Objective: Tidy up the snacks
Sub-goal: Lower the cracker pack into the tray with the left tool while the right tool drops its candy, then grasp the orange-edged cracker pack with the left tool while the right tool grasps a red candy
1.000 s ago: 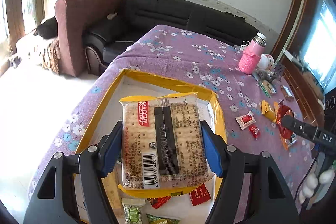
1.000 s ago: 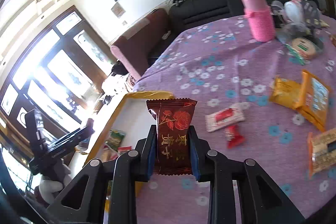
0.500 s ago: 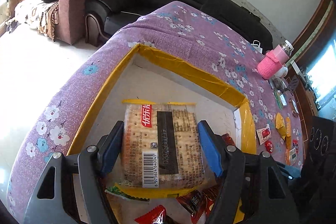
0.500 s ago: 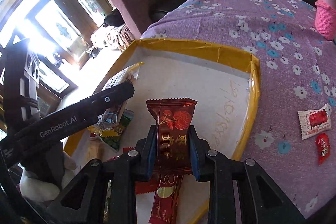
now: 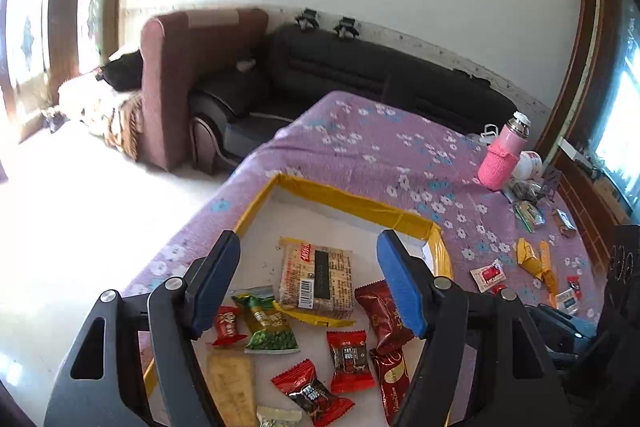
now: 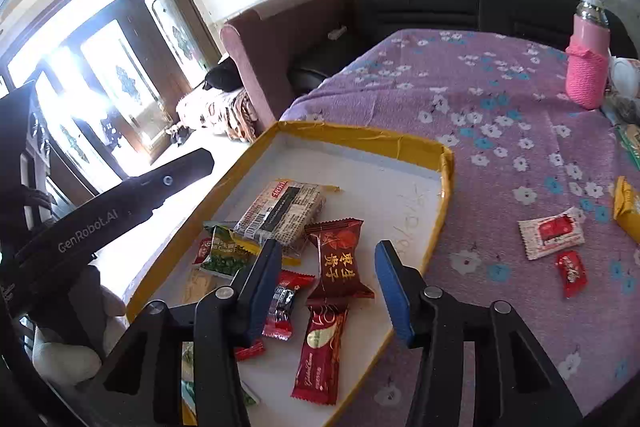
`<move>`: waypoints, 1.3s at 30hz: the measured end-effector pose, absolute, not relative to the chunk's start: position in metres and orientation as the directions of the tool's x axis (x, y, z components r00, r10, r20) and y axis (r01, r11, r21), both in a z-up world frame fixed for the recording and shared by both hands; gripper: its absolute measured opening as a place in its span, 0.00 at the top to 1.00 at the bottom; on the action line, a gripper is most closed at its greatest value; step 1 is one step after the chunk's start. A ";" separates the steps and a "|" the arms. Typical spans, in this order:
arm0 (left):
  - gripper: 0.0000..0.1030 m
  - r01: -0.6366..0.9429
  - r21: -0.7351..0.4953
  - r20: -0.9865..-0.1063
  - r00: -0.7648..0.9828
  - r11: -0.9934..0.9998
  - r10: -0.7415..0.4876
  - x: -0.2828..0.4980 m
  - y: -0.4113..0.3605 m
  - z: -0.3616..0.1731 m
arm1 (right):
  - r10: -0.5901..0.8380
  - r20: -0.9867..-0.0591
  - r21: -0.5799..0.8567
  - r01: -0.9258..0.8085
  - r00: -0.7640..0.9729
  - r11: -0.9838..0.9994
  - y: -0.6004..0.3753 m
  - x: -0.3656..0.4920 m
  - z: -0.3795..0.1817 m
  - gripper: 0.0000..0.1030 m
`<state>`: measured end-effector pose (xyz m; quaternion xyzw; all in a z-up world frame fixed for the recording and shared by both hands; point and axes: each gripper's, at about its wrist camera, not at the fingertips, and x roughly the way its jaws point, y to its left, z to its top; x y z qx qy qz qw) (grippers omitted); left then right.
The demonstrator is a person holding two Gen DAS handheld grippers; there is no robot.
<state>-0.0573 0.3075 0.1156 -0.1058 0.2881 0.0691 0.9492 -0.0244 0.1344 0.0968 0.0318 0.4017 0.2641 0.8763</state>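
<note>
A white tray with a yellow rim (image 5: 352,203) lies on the purple flowered cloth. The cracker pack (image 5: 316,279) rests flat inside it, and my left gripper (image 5: 308,241) hovers above with its jaws opening and nothing between the pads. The right wrist view shows the same tray (image 6: 360,133) and cracker pack (image 6: 284,211). A dark red packet (image 6: 340,259) lies on the tray floor. My right gripper (image 6: 328,249) stands over it with jaws opening, pads clear of the packet. Several other red and green snacks lie in the tray's near half.
Loose snacks sit on the cloth right of the tray: a white-and-red packet (image 6: 550,233), a small red candy (image 6: 572,273), yellow packets (image 5: 532,259). A pink bottle (image 5: 504,155) stands at the far right. The table edge drops to the floor on the left; sofas stand behind.
Both grippers let go: the cracker pack and the dark red packet now lie in the tray. The left gripper lifted back; the right gripper moved left over the tray, and both jaws widened.
</note>
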 end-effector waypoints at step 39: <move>0.14 0.040 -0.192 -0.696 0.699 0.981 -0.165 -0.113 0.135 0.076 | 0.433 -0.610 0.470 -0.138 0.664 0.872 -0.073 -0.093 0.072 0.40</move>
